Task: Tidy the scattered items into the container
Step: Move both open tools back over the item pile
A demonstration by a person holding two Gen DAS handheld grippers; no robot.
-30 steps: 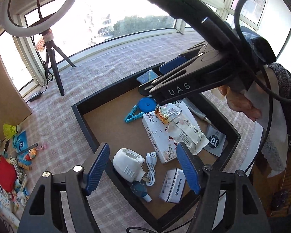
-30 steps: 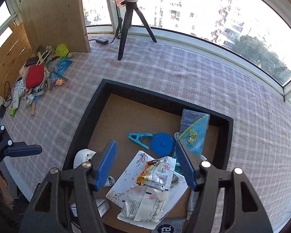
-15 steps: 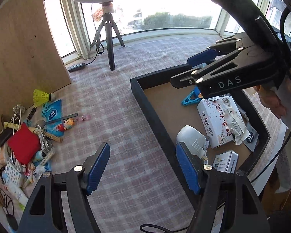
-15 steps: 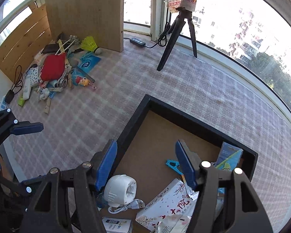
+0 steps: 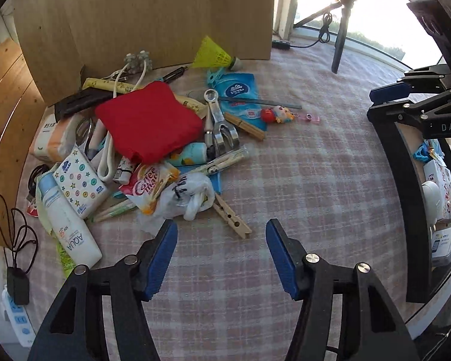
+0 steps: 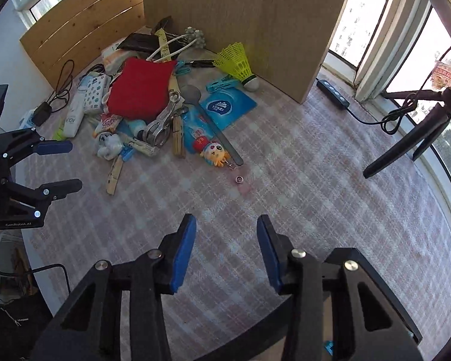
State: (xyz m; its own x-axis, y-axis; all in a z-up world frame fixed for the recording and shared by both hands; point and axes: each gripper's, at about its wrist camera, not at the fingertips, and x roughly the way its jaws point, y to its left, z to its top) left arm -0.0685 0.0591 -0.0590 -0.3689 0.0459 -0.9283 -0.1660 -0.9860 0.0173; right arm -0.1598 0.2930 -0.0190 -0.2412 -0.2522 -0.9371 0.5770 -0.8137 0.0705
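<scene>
A pile of scattered items lies on the checked cloth: a red cloth (image 5: 148, 124), a white knotted bag (image 5: 189, 194), a wooden clothespin (image 5: 231, 216), a Coffee-mate sachet (image 5: 148, 185), a sunscreen bottle (image 5: 66, 222), a doll keychain (image 5: 278, 114) and a yellow shuttlecock (image 5: 215, 54). My left gripper (image 5: 221, 258) is open and empty just short of the bag and clothespin. The black container (image 5: 404, 198) is at the right edge with several items in it. My right gripper (image 6: 224, 252) is open and empty over bare cloth, short of the doll (image 6: 215, 152) and the pile (image 6: 141, 96).
A wooden board (image 5: 147, 12) stands behind the pile. A tripod (image 6: 412, 138) and a power strip (image 6: 332, 93) are at the right by the windows. A charger cable (image 5: 15, 240) lies at the left. The left gripper (image 6: 54, 165) shows at the left of the right wrist view.
Both grippers have swung left, away from the container and toward the pile. The pile is now close ahead. Both stay open and empty.
</scene>
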